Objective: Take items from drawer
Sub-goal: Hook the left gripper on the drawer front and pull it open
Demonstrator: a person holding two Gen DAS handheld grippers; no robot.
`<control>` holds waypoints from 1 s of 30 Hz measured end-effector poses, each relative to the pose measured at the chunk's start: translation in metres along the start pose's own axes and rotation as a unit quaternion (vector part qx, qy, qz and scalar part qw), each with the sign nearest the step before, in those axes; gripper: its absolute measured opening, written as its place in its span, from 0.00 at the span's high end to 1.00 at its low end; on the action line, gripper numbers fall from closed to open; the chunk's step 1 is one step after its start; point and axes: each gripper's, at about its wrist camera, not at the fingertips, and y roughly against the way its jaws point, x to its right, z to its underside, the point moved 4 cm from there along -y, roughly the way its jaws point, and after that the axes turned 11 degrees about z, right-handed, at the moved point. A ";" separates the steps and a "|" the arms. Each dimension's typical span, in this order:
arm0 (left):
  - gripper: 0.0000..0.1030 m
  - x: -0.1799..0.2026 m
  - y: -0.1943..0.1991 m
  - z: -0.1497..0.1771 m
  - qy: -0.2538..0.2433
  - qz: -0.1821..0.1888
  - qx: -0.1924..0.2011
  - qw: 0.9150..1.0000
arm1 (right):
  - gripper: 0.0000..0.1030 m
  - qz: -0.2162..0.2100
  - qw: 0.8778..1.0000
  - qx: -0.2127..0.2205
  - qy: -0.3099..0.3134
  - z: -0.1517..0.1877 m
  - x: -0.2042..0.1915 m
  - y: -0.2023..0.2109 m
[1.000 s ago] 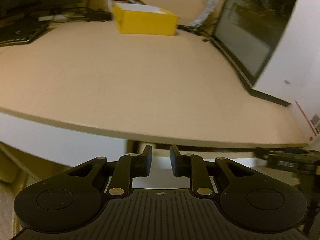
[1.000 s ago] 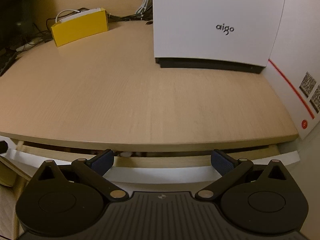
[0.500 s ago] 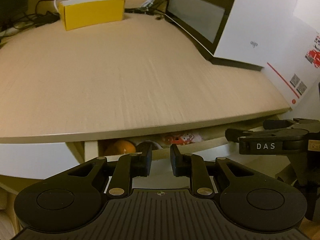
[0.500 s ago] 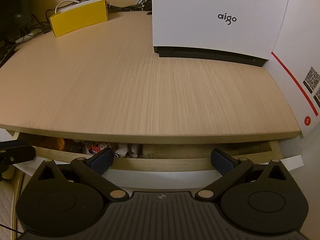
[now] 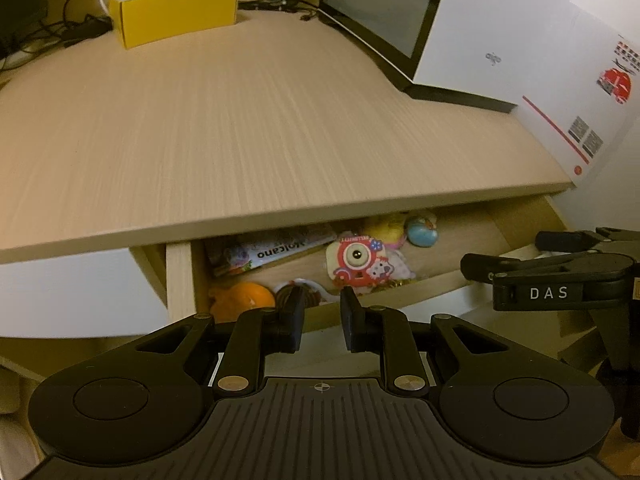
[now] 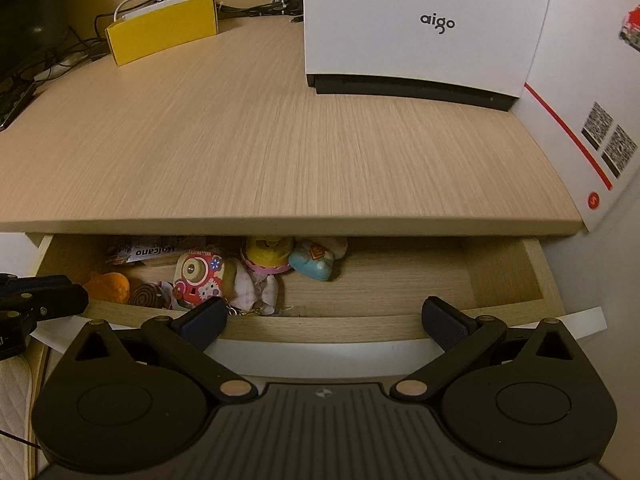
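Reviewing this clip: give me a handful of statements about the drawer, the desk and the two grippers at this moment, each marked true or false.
1. The drawer is pulled open with small toys inside. True.
2. The right gripper is clamped on the orange toy. False: its jaws stand wide apart with nothing between them; the orange toy lies in the drawer's left corner.
3. A yellow box sits at the back of the desk. True.
4. The left gripper holds the toy camera. False: its narrow gap is empty; the toy camera lies in the drawer.
5. The drawer's right half is packed with toys. False: they cluster on the left; the right is bare.
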 end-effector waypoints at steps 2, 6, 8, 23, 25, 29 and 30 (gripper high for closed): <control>0.79 0.002 0.003 0.004 -0.001 0.000 -0.001 1.000 | 0.00 0.000 1.000 -0.001 0.001 0.004 0.000 0.003; 0.79 0.005 0.005 0.009 -0.004 0.000 -0.003 1.000 | 0.00 0.001 1.000 -0.005 0.000 0.013 0.001 0.010; 0.79 0.006 0.006 0.012 -0.005 0.002 -0.004 1.000 | 0.00 0.001 1.000 -0.006 0.000 0.016 0.002 0.013; 0.80 0.012 0.016 0.030 -0.038 0.020 -0.036 0.998 | 0.00 -0.010 0.999 -0.030 0.008 0.046 0.010 0.037; 0.80 0.012 0.017 0.032 -0.043 0.023 -0.040 0.998 | 0.00 -0.016 0.999 -0.037 0.010 0.048 0.012 0.040; 0.82 0.014 0.017 0.032 -0.061 0.036 -0.059 0.996 | 0.00 -0.019 0.998 -0.050 0.027 0.049 0.013 0.040; 0.82 0.015 0.017 0.032 -0.064 0.040 -0.066 0.995 | 0.00 -0.021 0.998 -0.054 0.033 0.049 0.012 0.040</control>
